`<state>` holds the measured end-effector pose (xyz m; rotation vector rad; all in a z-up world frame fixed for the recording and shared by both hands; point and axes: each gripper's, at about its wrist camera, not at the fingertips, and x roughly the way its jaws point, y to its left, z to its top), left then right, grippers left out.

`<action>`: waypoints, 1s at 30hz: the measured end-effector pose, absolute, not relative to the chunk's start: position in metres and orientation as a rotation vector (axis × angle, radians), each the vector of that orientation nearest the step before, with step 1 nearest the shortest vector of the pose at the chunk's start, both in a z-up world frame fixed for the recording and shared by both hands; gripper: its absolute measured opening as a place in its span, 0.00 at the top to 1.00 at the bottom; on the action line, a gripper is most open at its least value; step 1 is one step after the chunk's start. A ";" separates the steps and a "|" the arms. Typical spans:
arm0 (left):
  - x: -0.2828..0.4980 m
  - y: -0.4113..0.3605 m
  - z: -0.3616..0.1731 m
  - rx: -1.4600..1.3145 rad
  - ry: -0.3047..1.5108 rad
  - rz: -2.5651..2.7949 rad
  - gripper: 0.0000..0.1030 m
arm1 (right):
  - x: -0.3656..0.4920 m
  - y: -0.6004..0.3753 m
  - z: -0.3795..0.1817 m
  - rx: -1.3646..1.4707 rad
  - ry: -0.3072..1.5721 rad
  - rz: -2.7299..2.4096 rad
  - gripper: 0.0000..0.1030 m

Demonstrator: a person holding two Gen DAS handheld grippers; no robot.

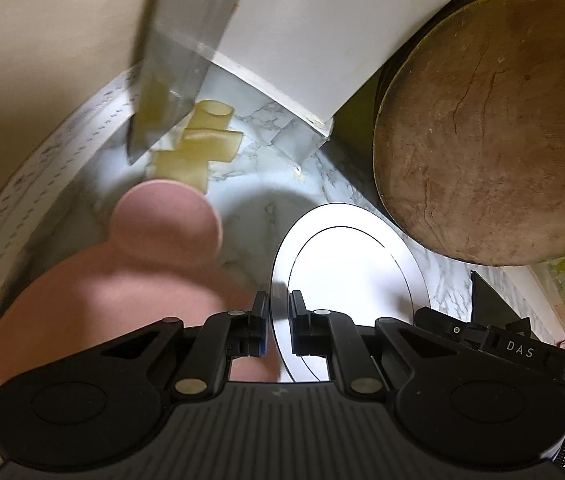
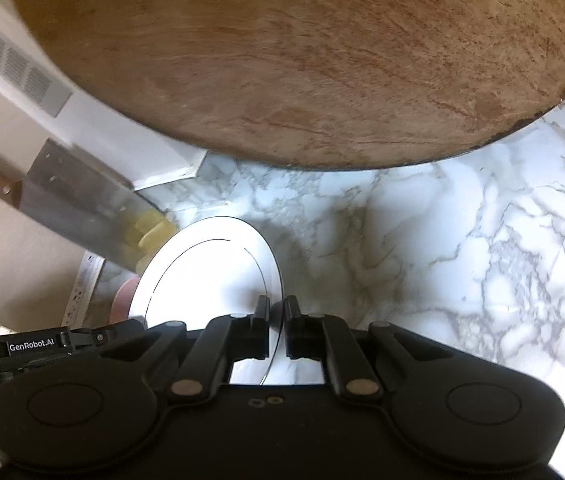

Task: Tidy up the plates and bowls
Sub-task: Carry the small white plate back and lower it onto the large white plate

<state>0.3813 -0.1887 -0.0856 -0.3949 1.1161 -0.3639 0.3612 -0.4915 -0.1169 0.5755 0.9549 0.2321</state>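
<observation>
Marble counter (image 2: 422,240): your left gripper (image 1: 279,308) and right gripper (image 2: 276,312) each clench opposite rims of the white plate (image 1: 346,264), lower centre; pink dishes (image 1: 166,220) blurred, partly hidden.

The plate (image 1: 346,264) is plain white with one thin dark ring. The bench (image 2: 422,248) is white marble veined grey. The round board (image 1: 494,120) is reddish-brown wood — cracked, scored. Two pink dishes (image 1: 166,220) — lower left. The fingers (image 1: 260,312) are black.
</observation>
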 end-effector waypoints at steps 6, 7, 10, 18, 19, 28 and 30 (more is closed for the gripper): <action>0.355 -0.165 -0.075 -0.401 1.099 -0.348 0.91 | 0.343 -0.470 -0.106 0.558 0.958 0.260 0.92; 0.350 -0.161 -0.074 -0.400 1.097 -0.343 0.91 | 0.341 -0.465 -0.104 0.555 0.960 0.263 0.92; 0.334 -0.145 -0.071 -0.406 1.089 -0.335 0.91 | 0.332 -0.452 -0.098 0.548 0.964 0.279 0.92; 0.292 -0.106 -0.064 -0.424 1.078 -0.304 0.91 | 0.304 -0.418 -0.080 0.517 0.968 0.331 0.92; 0.287 -0.102 -0.063 -0.427 1.077 -0.301 0.91 | 0.300 -0.414 -0.078 0.513 0.968 0.336 0.92; 0.235 -0.064 -0.051 -0.451 1.060 -0.266 0.91 | 0.266 -0.375 -0.065 0.474 0.972 0.370 0.92; 0.223 -0.057 -0.049 -0.455 1.058 -0.259 0.91 | 0.258 -0.366 -0.062 0.462 0.974 0.378 0.92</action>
